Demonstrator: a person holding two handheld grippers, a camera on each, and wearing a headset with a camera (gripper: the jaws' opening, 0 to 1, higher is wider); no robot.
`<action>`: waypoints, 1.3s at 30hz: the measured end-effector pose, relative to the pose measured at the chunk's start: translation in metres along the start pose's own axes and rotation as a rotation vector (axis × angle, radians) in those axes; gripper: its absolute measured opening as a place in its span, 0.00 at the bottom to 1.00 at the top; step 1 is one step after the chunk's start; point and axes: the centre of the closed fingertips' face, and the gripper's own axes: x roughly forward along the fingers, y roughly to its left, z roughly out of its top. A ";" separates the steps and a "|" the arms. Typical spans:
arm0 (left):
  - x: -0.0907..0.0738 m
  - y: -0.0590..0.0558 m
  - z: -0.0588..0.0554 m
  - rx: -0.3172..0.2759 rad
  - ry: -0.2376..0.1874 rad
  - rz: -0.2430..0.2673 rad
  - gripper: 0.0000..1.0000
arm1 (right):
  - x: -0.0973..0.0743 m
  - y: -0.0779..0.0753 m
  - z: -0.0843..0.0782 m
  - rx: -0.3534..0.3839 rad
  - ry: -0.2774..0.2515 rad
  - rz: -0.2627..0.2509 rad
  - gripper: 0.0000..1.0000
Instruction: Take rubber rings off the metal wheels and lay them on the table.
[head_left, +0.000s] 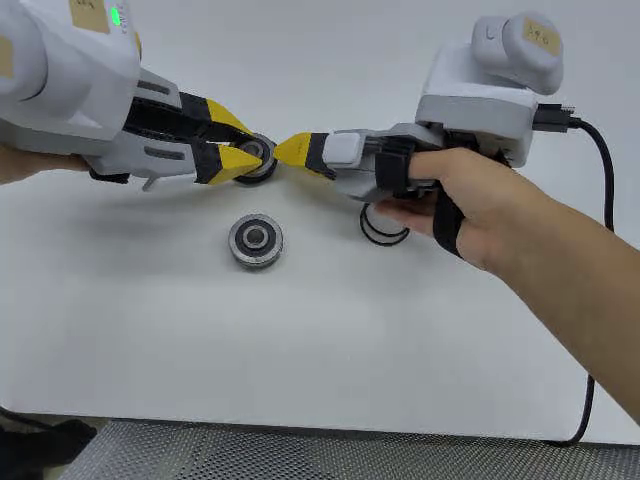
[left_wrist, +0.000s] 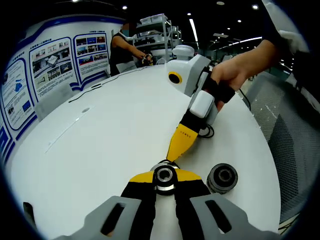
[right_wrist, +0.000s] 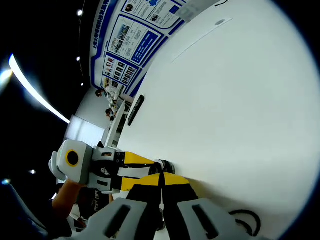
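**Q:** State of the left claw (head_left: 243, 150)?
**A:** It is clamped on a metal wheel (left_wrist: 165, 177) over the counter (head_left: 320, 340). The hub face is turned toward the left gripper view's camera.

**Q:** And the right claw (head_left: 291, 150)?
**A:** Its jaws are together, with the tip at that wheel's rim. Whether anything is pinched between them cannot be told.

**Q:** Other parts?
**A:** A second wheel (head_left: 256, 241) lies flat, bore upward, just in front of the held one. Loose rubber rings (head_left: 383, 228) lie flat, partly under the right hand (head_left: 470, 205).

**Q:** Markings?
**A:** There is a tan sticker (head_left: 540, 35) on the right housing. Its writing is illegible.
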 end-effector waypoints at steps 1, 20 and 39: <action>0.000 0.000 0.000 0.000 0.000 -0.001 0.13 | 0.000 0.000 0.000 0.000 -0.001 0.000 0.01; 0.002 -0.005 0.004 0.014 0.013 -0.007 0.13 | 0.007 0.001 0.003 -0.124 0.009 -0.045 0.01; 0.001 -0.008 0.008 0.010 0.020 -0.003 0.13 | 0.011 0.006 0.000 -0.224 0.017 -0.049 0.01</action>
